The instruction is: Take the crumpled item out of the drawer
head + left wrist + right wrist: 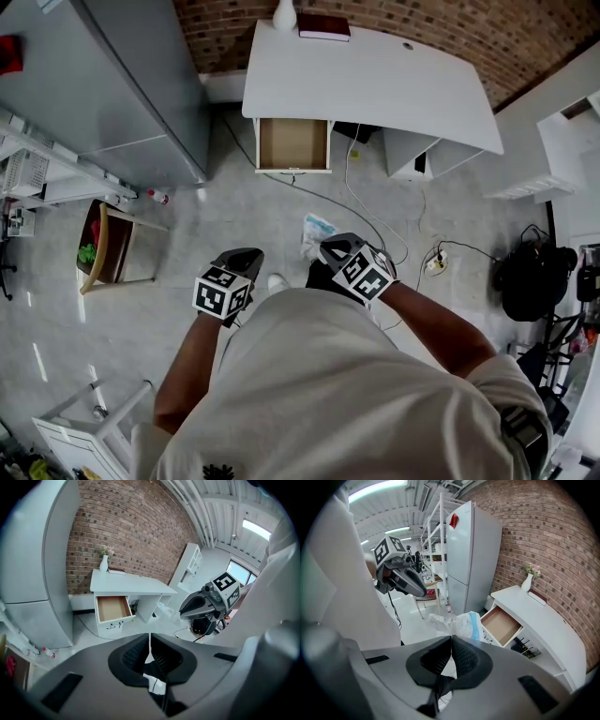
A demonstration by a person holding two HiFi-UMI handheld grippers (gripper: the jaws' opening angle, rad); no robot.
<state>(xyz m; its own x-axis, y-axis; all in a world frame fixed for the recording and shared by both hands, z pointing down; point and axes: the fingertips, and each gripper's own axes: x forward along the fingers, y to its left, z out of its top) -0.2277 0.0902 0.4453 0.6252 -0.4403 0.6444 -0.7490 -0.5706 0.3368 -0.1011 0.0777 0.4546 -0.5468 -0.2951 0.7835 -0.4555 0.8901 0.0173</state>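
The white desk's drawer [293, 142] stands pulled out, its brown bottom bare; it also shows as the drawer [112, 609] and the drawer [502, 624]. The crumpled item [317, 228], a white and blue plastic bag, hangs over the floor at the tip of my right gripper [325, 249]. In the right gripper view the bag [459, 622] bulges out just past the right gripper [451, 638], whose jaws are pressed together on its edge. My left gripper [246, 255] is held beside it, a little to the left; the left gripper [149, 637] is shut with nothing in it.
A grey fridge [122, 84] stands left of the white desk [375, 75], which carries a vase [284, 14] and a book [323, 25]. Cables and a power strip [436, 265] lie on the floor. A wooden chair [108, 248] is at left, a black bag [530, 277] at right.
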